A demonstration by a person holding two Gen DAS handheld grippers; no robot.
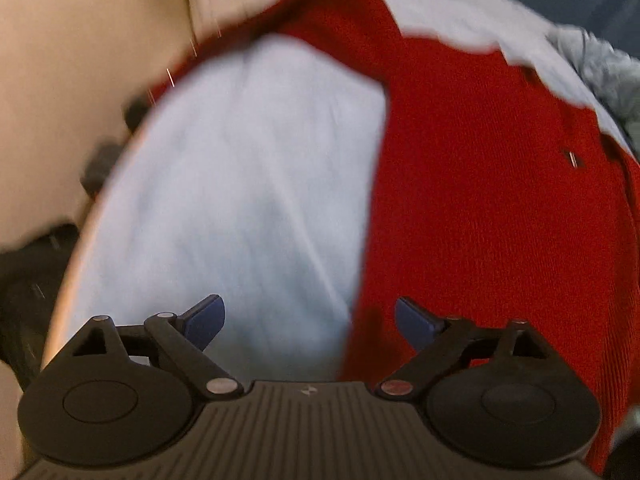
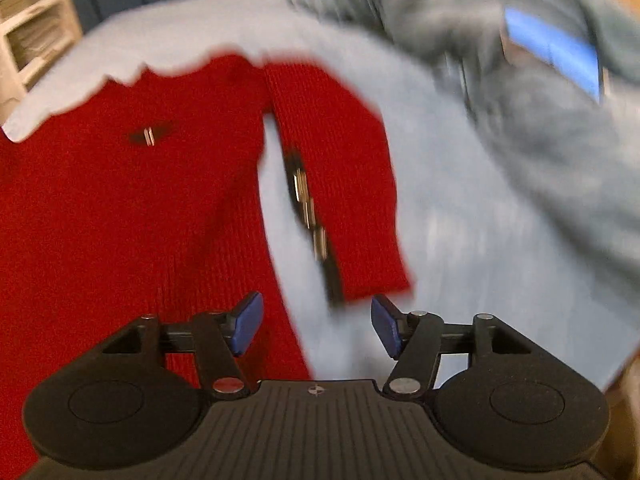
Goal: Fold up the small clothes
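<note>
Closest to each lens sits a black tool body with blue-padded fingers spread wide and nothing between them. Beyond both, a pale blue sheet (image 1: 240, 184) covers the tabletop and fills most of either view. On it lies the red knit sweater (image 2: 120, 208), spread flat. From the left tool (image 1: 310, 322) its body stretches ahead and to the right, one edge running just in front of the right-hand finger. From the right tool (image 2: 316, 326) the body lies ahead to the left, and one sleeve (image 2: 340, 184) angles down toward the gap between the fingers, its cuff just ahead of them. A grey fleecy garment (image 2: 520, 120) is heaped far ahead to the right, with a blue item (image 2: 556, 52) resting on it. Small dark trim with metal bits marks the chest and the sleeve edge.

Judging by this, folding has not begun and the sleeve comes first. That calls for the right tool to drop onto the cuff, pinch it and carry it across the body. Both views are motion-blurred, so contact with the cloth cannot be told.
</note>
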